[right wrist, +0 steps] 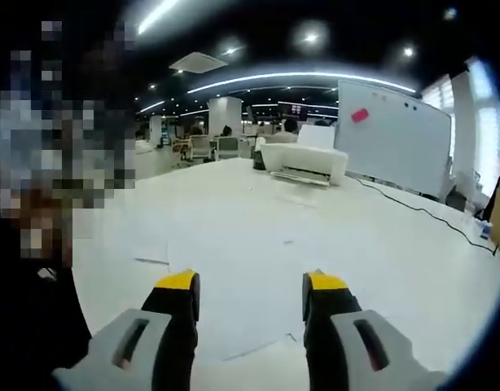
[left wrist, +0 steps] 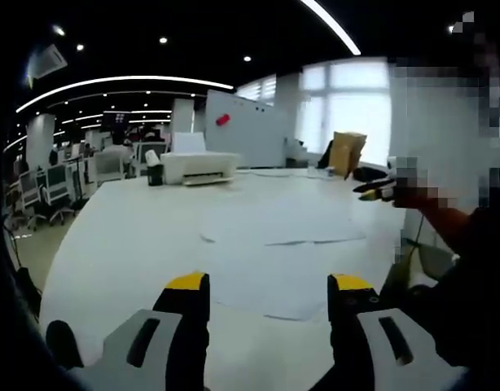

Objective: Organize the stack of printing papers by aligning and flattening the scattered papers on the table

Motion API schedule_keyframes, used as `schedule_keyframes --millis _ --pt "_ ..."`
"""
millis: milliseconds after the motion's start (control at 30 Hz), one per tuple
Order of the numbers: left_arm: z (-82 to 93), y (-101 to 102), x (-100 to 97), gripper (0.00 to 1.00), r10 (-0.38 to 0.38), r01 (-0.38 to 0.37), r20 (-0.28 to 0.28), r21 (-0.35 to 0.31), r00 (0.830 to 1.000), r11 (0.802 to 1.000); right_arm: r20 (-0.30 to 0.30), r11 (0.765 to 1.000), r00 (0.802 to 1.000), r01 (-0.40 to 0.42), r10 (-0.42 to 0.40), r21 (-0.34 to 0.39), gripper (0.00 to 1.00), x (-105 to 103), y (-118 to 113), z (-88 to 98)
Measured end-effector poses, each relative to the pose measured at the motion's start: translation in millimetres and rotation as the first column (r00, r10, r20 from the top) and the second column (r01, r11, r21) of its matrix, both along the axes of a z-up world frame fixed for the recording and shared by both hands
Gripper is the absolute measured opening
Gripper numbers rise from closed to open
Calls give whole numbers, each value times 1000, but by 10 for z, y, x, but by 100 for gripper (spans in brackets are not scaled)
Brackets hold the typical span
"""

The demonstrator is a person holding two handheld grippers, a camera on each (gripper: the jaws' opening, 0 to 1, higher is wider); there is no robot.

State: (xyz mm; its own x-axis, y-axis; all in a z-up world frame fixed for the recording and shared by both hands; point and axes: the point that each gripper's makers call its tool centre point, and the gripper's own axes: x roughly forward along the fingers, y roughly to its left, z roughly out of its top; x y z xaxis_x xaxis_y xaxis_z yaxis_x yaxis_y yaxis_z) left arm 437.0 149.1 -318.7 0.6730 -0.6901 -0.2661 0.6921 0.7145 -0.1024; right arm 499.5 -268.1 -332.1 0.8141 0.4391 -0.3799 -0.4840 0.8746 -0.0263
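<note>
1. The papers (left wrist: 282,244) lie loose on the white table (left wrist: 120,236), overlapping at odd angles with edges askew; in the right gripper view the same sheets (right wrist: 234,269) spread just ahead of the jaws, one corner showing low near the tips; nothing here is squared into a stack yet, so I judge the aligning not begun.

2. The left gripper (left wrist: 269,287) hangs above the near sheets with its jaws apart and nothing between them; held so, it looks ready to come down on a sheet's edge or press it flat.

3. The right gripper (right wrist: 249,283) also stands with jaws apart and bare, above the sheets and not touching them; both tools seem to face the spread from opposite sides, which would suit pushing the sheets together from two edges, though that is my reading.

4. A printer (left wrist: 199,167) sits at the table's far end, well apart from the sheets, with a whiteboard (left wrist: 246,126) behind it; a brown bag (left wrist: 348,152) stands near the far right corner; none of these crowd the work.

5. A cable (right wrist: 413,208) runs along the table toward the printer in the right gripper view, apart from the sheets; a wide sweep could snag it.

6. Thin sheets on a smooth top will likely slide and buckle if pushed hard; gentle nudges would serve better.
</note>
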Motion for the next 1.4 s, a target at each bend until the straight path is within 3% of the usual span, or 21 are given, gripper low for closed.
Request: schedule_keyframes --millis 1400 --pt "74 -28 -23 61 1 -2 13 17 1000 1000 -31 997 997 76 -76 -1 50 324 -334 -245"
